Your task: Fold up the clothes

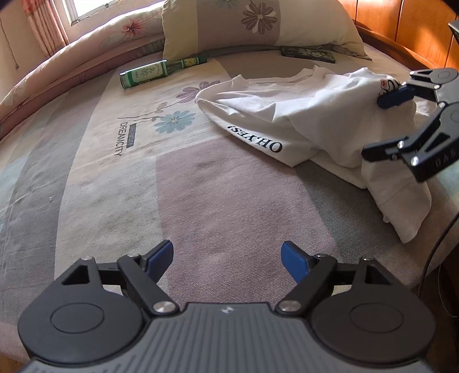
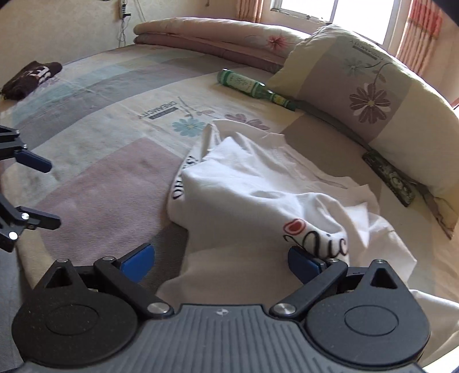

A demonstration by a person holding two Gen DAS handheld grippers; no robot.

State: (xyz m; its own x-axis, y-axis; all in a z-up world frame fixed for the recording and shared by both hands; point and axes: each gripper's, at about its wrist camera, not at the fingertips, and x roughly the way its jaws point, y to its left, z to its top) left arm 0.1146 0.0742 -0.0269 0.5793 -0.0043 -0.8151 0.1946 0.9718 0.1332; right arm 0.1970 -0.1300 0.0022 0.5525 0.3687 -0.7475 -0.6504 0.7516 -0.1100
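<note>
Plainly, the bed (image 1: 120, 178) fills both views, its patchwork floral sheet bare over most of the near half. At twelve o'clock in the left wrist view a large flowered pillow (image 1: 252, 25) leans at the head, with a folded quilt (image 1: 94, 48) running off toward ten. The white T-shirt (image 1: 301, 114) lies crumpled at about two o'clock, bunched into a loose heap with dark lettering showing along one folded edge and a printed patch near the top. A green bottle (image 1: 155, 71) lies on its side at eleven, well apart from the shirt, and a dark flat case (image 1: 308, 54) rests by the pillow at one. In the right wrist view a dark brown garment (image 2: 28, 76) sits far off at ten.

The right gripper (image 2: 222, 259) hangs over the shirt's near edge, jaws spread wide, cloth beneath them but nothing pinched. The left gripper (image 1: 228, 259) hovers over bare sheet, jaws apart and empty.

Folding proper looks not yet begun; the shirt still wants spreading flat. The next move likely calls for each gripper to find a separate edge or corner of the heap, close on a single layer, and draw the fabric out.
</note>
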